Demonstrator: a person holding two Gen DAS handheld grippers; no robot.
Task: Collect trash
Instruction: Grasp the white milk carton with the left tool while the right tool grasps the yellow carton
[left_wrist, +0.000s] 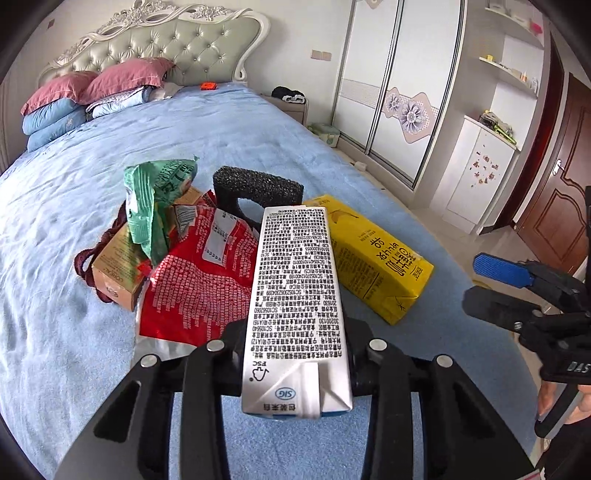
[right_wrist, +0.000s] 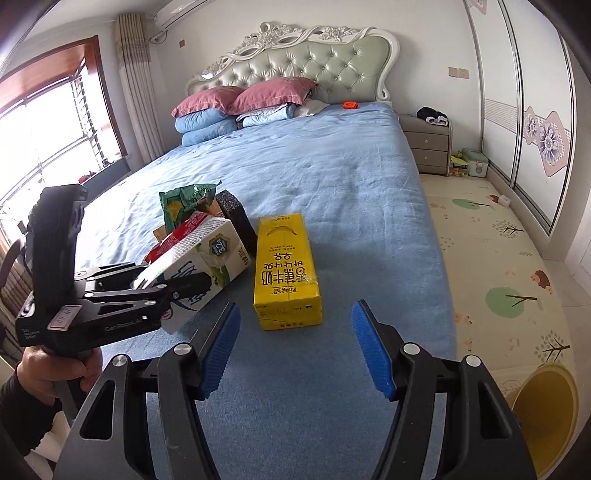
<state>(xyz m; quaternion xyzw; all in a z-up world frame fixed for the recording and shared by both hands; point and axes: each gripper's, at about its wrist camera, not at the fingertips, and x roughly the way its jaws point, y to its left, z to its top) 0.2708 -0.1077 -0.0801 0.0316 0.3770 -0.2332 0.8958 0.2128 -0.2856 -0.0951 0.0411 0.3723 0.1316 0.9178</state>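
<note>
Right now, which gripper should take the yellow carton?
Right. The right gripper is open and lined up just short of the yellow carton, nothing between. The left gripper is already shut on the white carton.

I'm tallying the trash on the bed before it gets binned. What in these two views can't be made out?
- Left tongs: their pads are hidden behind the white carton they clamp, in the left wrist view.
- Red wrapper: its right part is covered by that carton.
- Tan box: mostly buried under the green packet and the red wrapper.
- Yellow bin: cut off by the right wrist view's edge; contents unseen.
- Black foam block: partly behind the cartons.
</note>
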